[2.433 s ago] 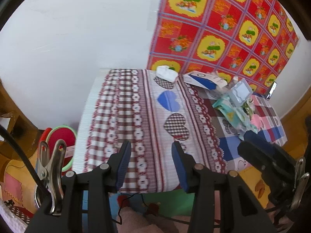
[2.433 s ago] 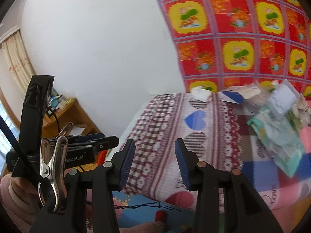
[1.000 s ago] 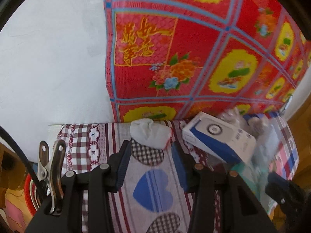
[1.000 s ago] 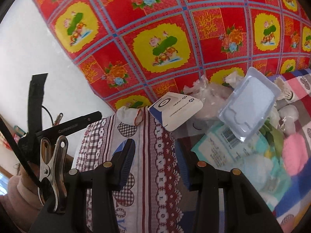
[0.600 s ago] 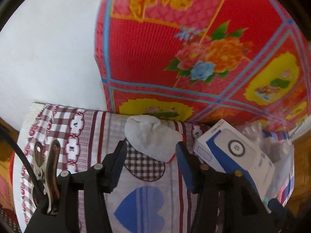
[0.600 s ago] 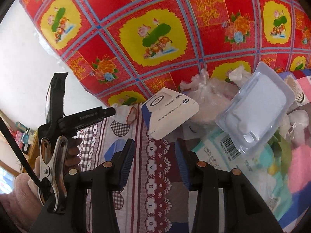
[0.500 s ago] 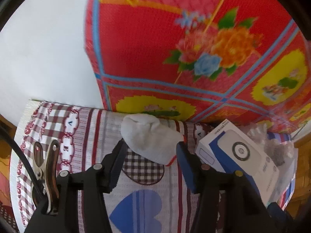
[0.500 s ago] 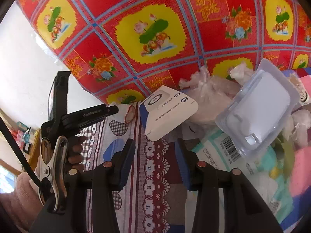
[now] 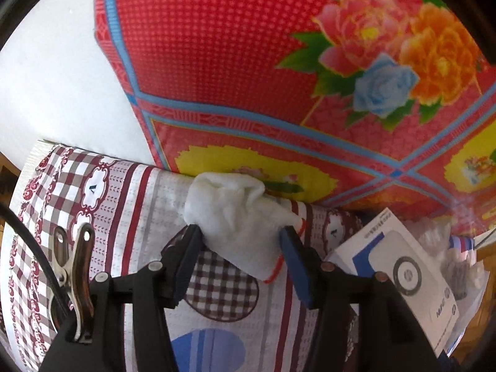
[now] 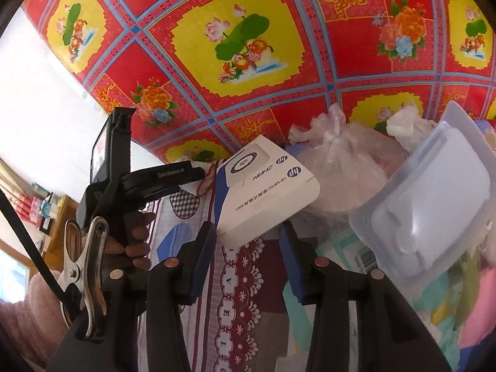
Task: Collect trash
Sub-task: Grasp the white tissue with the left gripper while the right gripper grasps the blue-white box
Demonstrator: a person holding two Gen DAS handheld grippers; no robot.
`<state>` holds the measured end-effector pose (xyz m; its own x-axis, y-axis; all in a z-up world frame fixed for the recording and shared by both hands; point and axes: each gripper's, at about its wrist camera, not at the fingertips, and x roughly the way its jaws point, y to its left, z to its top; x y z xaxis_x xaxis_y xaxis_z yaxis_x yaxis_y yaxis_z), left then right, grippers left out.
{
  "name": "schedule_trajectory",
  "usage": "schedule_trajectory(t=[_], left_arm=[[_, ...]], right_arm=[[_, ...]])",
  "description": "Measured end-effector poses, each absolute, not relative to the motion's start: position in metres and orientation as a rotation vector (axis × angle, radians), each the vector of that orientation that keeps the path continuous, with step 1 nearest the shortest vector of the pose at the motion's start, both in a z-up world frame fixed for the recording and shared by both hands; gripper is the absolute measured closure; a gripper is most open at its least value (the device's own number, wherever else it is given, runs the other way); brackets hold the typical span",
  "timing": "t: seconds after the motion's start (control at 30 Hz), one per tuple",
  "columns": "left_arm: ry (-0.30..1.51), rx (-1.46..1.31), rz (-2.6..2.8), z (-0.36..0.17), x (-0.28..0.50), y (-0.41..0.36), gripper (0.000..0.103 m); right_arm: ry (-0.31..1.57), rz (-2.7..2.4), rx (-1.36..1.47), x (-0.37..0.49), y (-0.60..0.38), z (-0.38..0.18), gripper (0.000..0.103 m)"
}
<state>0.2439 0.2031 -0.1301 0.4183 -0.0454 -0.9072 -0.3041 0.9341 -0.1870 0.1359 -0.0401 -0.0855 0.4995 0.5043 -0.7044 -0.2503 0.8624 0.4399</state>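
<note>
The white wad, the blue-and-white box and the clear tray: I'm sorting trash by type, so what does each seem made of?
White wad: soft matte knit cloth, judging by its limp folds and red-stitched edge, possibly a glove or sock.
Blue-and-white box: smooth printed cardboard, with crisp edges and corners.
Clear tray: thin translucent moulded plastic, likely blister packaging, with glossy rounded recesses.

A crumpled white cloth (image 9: 238,217) with a red string at its edge lies on the bed, bunched against the red flowered wall sheet. Just beside it a white and blue box (image 10: 266,192) rests tilted. Beyond the box sit a knotted clear plastic bag (image 10: 341,176) and a clear plastic tray (image 10: 434,204), leaning.
</note>
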Motion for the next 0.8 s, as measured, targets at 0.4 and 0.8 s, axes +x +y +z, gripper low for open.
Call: schedule_trajectory(t=[0.4,0.8], left_arm=[[1.095,-0.397,0.244,-0.142,0.255,0.2,0.045],[1.064,-0.362,0.205,-0.134,0.245,0.182,0.076]], right_arm=[[0.939,0.47,0.295,0.148,-0.034,-0.084,0.059],[0.968,0.447,0.296,0.158,-0.027,-0.094,0.059]])
